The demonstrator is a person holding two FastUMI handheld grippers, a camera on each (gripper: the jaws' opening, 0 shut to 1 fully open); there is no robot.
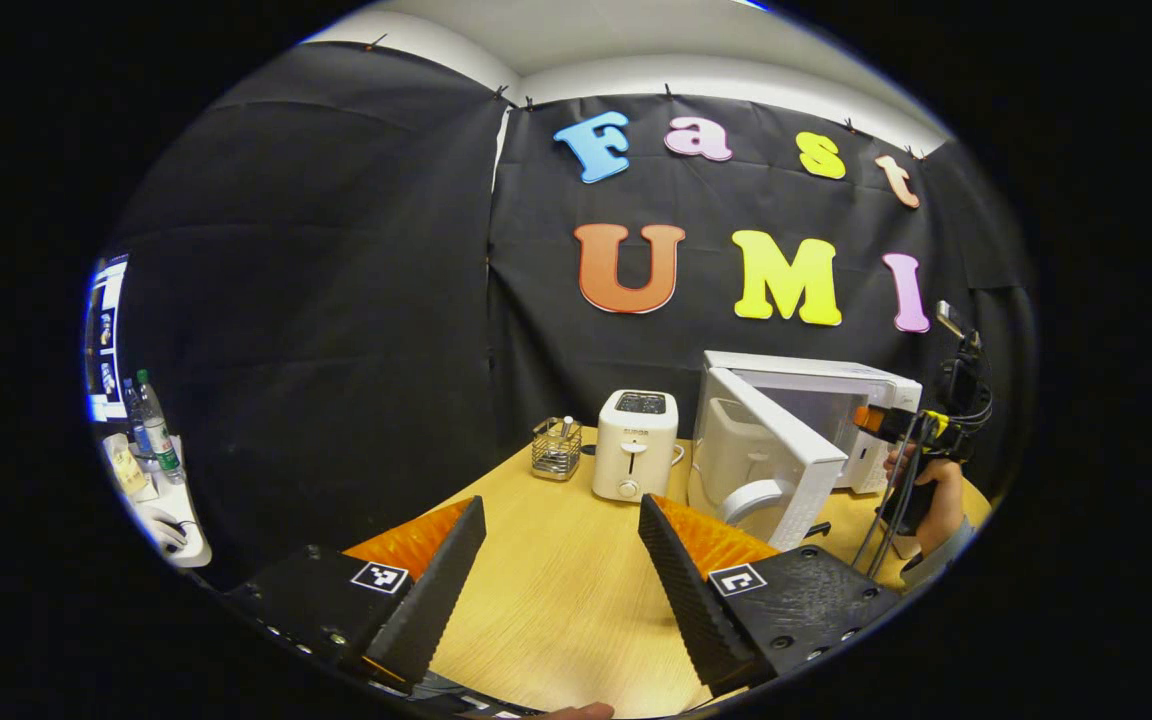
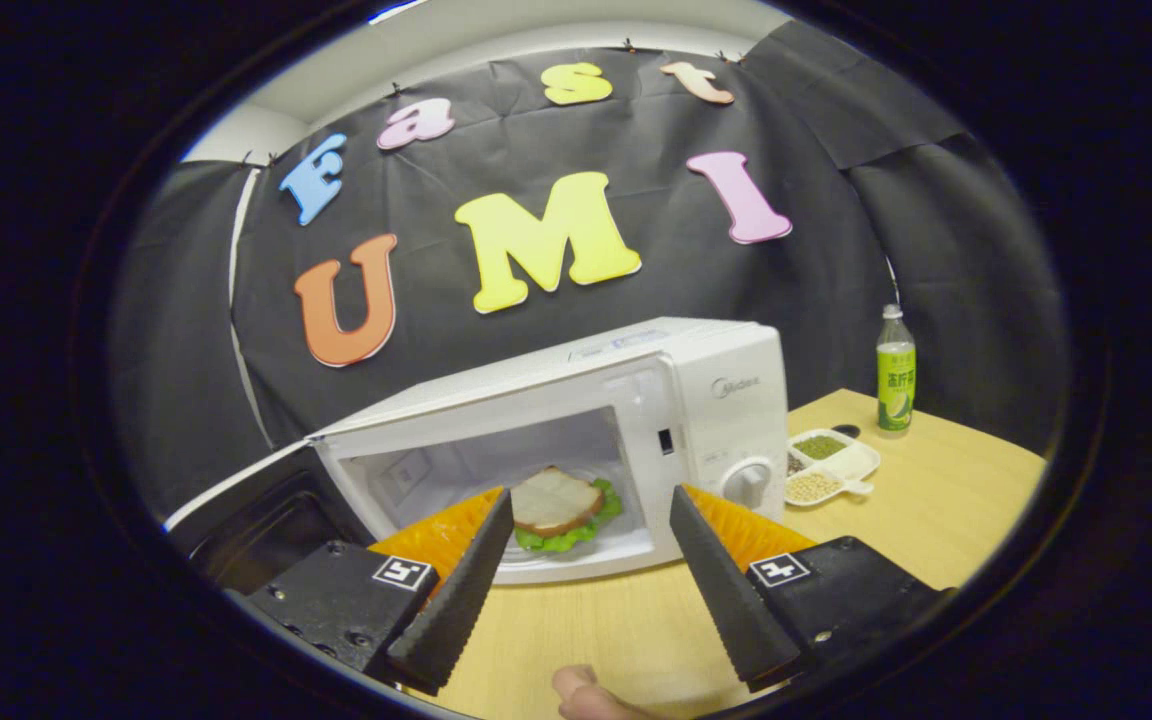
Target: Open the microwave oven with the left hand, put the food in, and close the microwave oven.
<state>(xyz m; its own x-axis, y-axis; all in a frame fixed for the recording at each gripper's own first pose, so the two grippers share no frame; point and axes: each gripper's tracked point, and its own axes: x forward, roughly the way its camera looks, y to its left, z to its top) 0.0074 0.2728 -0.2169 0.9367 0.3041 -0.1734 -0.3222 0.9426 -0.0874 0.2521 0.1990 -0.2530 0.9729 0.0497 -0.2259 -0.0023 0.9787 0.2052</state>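
Observation:
A white microwave oven (image 2: 706, 400) stands on the wooden table with its door (image 2: 256, 495) swung wide to the left. Inside lies a sandwich (image 2: 558, 508) with lettuce on the oven's plate. My right gripper (image 2: 586, 540) is open just in front of the oven's mouth, nothing between its fingers. In the left gripper view the microwave oven (image 1: 836, 400) is at the right with its door (image 1: 771, 460) open toward me. My left gripper (image 1: 561, 545) is open over the table, well back from the door. The right gripper (image 1: 921, 430), held by a hand, hovers beside the oven.
A white toaster (image 1: 634, 445) and a wire basket (image 1: 556, 448) stand left of the microwave. A divided dish of beans (image 2: 826, 465) and a green bottle (image 2: 895, 372) sit to its right. A side desk with bottles (image 1: 151, 430) is at the far left.

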